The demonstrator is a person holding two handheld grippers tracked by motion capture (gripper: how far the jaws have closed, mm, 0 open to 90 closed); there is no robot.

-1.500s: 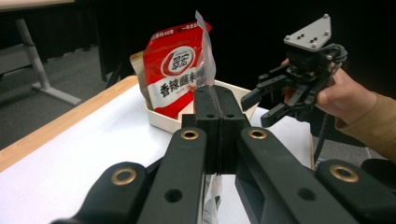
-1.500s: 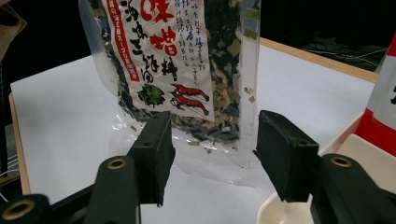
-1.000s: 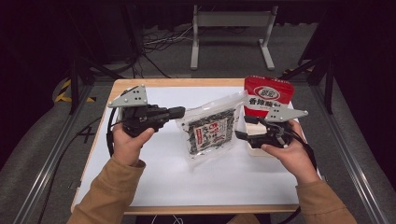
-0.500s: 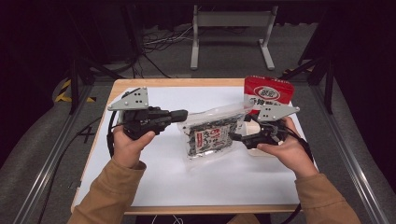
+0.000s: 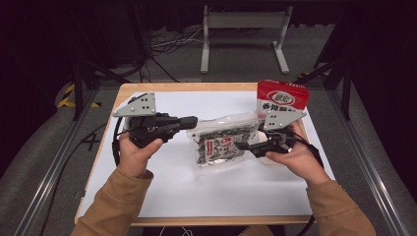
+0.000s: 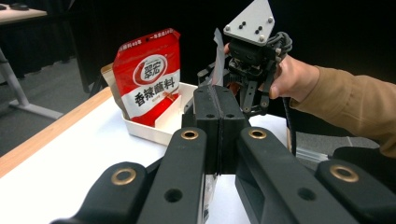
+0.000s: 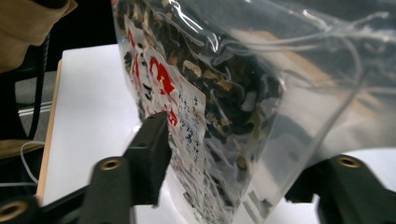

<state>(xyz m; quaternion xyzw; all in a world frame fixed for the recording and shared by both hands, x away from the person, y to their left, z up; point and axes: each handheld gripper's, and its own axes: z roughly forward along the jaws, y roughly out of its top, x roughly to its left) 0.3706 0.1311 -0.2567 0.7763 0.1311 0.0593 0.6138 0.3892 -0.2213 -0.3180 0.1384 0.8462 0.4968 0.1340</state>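
A clear bag of dark dried food with a red-and-white label point(image 5: 223, 142) hangs between my two grippers over the white table top. My left gripper point(image 5: 192, 121) is shut on the bag's left top corner; in the left gripper view its jaws point(image 6: 218, 116) meet on the thin film. My right gripper point(image 5: 243, 146) is at the bag's right edge. In the right gripper view the bag point(image 7: 224, 93) bulges between the jaws of the right gripper point(image 7: 243, 154), which have just been closing. One pad point(image 7: 152, 149) is at the label; the other stands off behind the plastic.
A red stand-up pouch with white lettering point(image 5: 281, 98) stands in a white tray point(image 6: 154, 130) at the table's far right, just behind my right hand. The white mat point(image 5: 206, 191) has a wooden border. Metal rails and cables flank the table on the floor.
My right gripper has moved left up to the bag's right edge, and its jaws now straddle it. The bag has turned more level between the grippers. The left gripper has stayed put.
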